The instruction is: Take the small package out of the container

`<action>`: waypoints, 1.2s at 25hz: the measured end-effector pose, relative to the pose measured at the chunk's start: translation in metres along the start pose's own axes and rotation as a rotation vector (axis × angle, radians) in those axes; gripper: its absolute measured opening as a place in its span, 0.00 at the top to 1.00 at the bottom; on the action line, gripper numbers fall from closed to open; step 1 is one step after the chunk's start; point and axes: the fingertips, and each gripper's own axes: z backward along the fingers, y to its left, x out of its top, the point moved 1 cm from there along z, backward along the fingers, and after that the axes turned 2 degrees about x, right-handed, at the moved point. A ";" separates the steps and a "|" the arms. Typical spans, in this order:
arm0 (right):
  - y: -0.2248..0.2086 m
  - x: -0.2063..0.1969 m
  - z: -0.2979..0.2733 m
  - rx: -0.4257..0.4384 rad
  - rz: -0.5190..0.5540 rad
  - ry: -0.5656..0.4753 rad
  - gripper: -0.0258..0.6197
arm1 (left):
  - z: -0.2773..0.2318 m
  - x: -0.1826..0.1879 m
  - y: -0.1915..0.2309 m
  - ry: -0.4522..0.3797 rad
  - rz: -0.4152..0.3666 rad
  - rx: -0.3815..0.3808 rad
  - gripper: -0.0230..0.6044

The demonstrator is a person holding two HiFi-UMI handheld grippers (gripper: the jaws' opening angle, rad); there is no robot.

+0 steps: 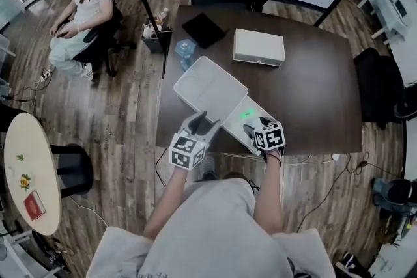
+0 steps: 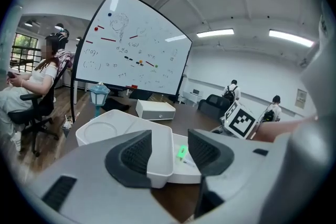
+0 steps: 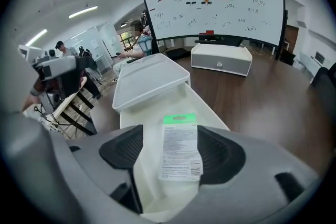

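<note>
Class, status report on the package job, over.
Left gripper open at lid corner. Right gripper open, above package. Package lies in container. Nothing blocking.

The lid [image 3: 152, 78] overlaps the container's [image 3: 208, 108] far end; its near half lies open above.

The right gripper [image 3: 173, 150] has smooth, matt grey plastic fingers [image 3: 252, 165] faced with black ribbed pads [image 3: 122, 152] that look like rubber; the left gripper [image 2: 169, 153] is finished the same. Between the right fingers lies the small flat package [image 3: 180, 147], green-topped, with a smooth white printed paper label. Under it, the long white plastic container [image 3: 149, 113] is smooth with a slight gloss, as is the white plastic lid [image 3: 152, 78] beyond the fingertips. Past both, the dark brown wooden table [image 3: 262, 92] shows fine grain and a soft sheen.
</note>
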 end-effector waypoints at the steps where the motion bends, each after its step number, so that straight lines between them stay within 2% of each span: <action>1: 0.000 -0.001 -0.003 -0.013 0.004 0.008 0.45 | -0.001 -0.003 0.001 0.006 0.001 -0.007 0.63; 8: -0.010 -0.006 -0.021 -0.066 -0.041 0.045 0.40 | -0.005 -0.005 0.005 0.017 0.033 -0.025 0.63; 12: -0.013 -0.017 -0.029 -0.066 -0.059 0.105 0.36 | 0.001 -0.004 0.006 0.015 0.058 -0.032 0.63; 19: -0.018 -0.016 -0.040 -0.059 -0.043 0.211 0.35 | 0.007 -0.015 0.029 0.016 0.118 0.014 0.63; 23: -0.015 -0.023 -0.042 -0.069 0.029 0.291 0.33 | 0.005 -0.025 0.029 0.033 0.145 0.033 0.63; 27: -0.019 -0.022 -0.051 -0.078 0.109 0.348 0.33 | -0.005 -0.018 0.026 0.028 0.140 0.063 0.63; 30: -0.024 -0.030 -0.057 -0.078 0.127 0.403 0.33 | -0.005 -0.017 0.018 0.019 0.137 0.076 0.63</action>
